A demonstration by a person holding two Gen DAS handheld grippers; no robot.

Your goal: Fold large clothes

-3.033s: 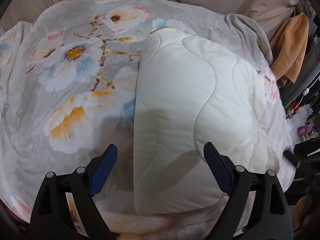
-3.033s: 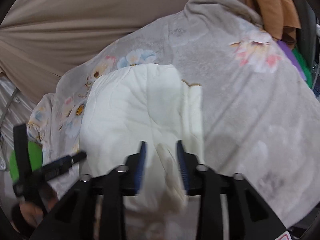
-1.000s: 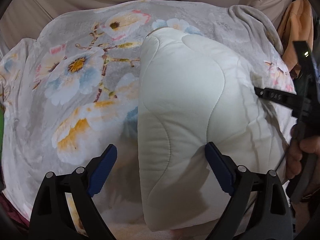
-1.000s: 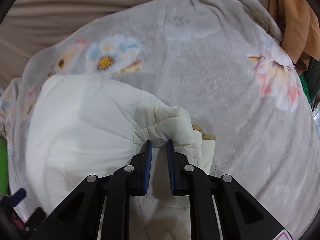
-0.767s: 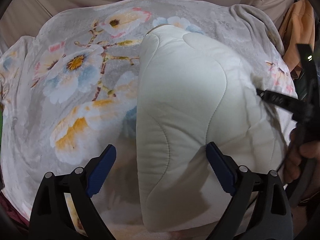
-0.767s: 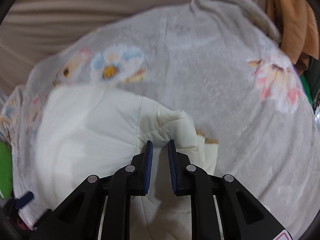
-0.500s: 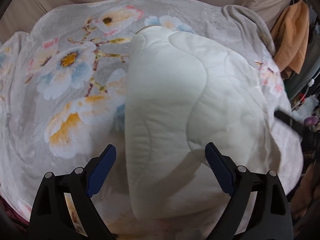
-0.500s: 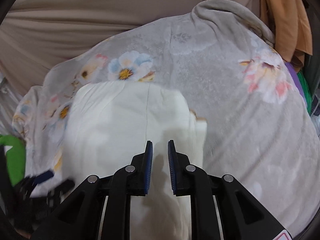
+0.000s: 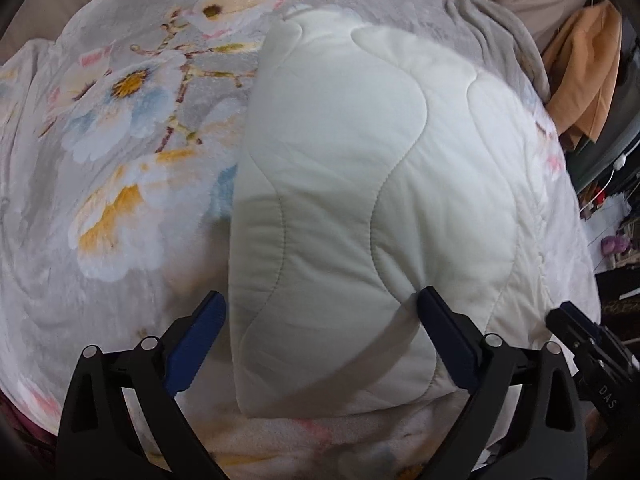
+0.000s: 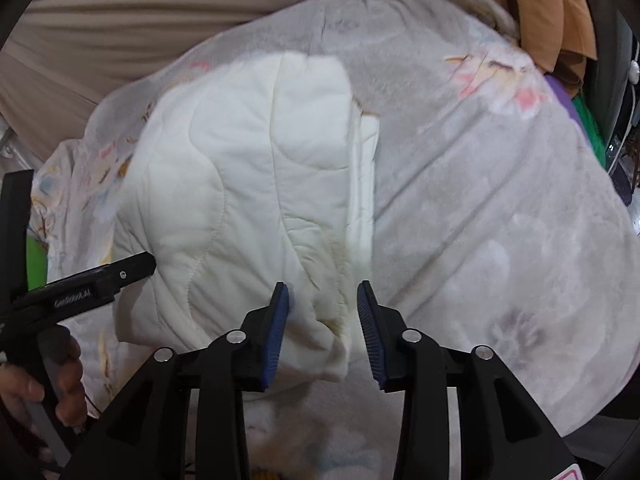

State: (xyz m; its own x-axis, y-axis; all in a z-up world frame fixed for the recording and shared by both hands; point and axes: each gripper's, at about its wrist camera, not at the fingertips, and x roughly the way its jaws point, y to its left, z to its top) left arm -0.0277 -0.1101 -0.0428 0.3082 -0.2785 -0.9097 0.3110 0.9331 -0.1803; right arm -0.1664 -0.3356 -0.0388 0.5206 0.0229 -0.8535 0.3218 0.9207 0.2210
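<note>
Cream quilted garment (image 9: 360,208), a padded piece stitched in wavy seams, lay folded into a compact bundle on a grey floral blanket (image 9: 120,152) spread over what looked like a bed. Near the garment's near-left corner the left gripper (image 9: 320,336) hovered with its jaws spread wide and opening, straddling the bundle's edge without the pads pressing on it. At the garment's near-right corner the right gripper (image 10: 322,332) was opening its jaws, the layered edge lying loose between the blue pads and apparently just released. The fold appeared largely made; by the look of it, the step in hand was letting go and checking the bundle, and the next move would call for squaring the uneven right-hand layers or making one more fold. A hand (image 10: 48,376) gripped the left tool's handle, seen to the left of the garment in the right wrist view. Beyond the garment ran a taupe sheet (image 10: 160,12); to its far right hung an orange cloth (image 9: 584,64), with dim clutter below it.
</note>
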